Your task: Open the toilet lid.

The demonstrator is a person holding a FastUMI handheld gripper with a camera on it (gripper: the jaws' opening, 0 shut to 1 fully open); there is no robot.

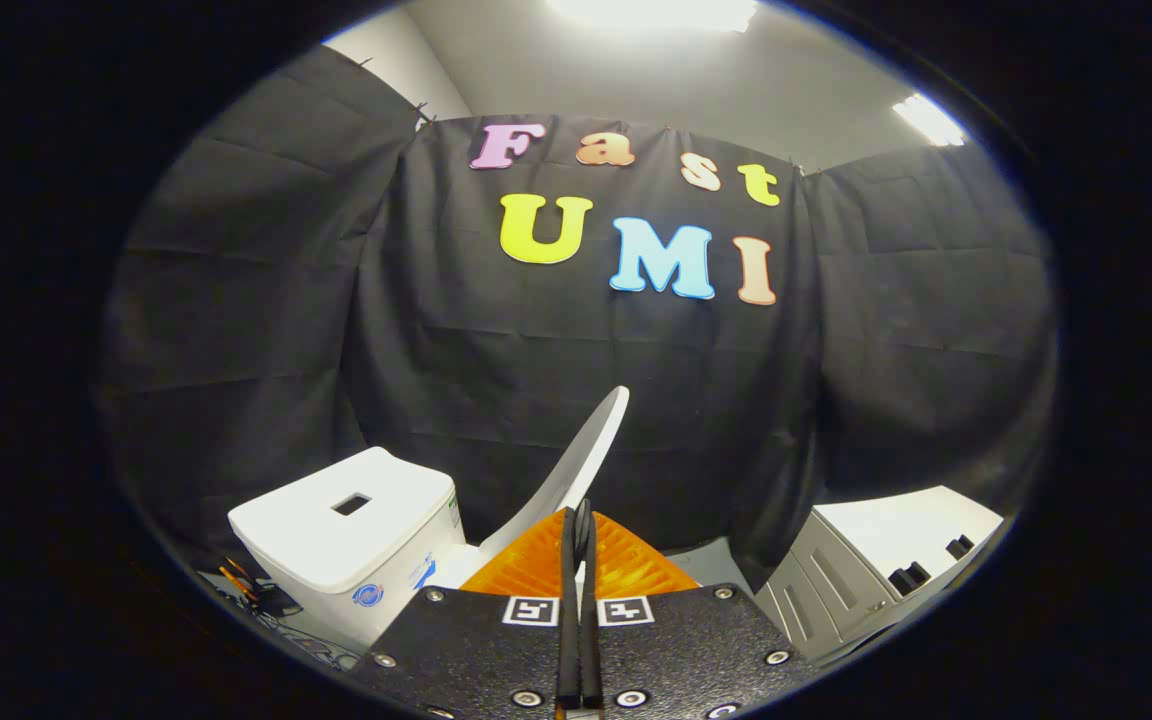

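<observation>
Gripper view: claw point(577, 520) closed beside raised toilet lid point(591, 450).

**Bright ceiling light, dark booth, heavy fisheye bend**

Two ceiling lights point(652, 10) glare to blown-out white above the black cloth wall point(576, 360), which soaks up light and shows only faint creases. Below the wall, the toilet tank point(351, 525) and raised toilet lid point(586, 450) are evenly lit and sharp. Straight lines bow strongly away from the tank; the closed fingers point(576, 560) look slightly soft.
</observation>
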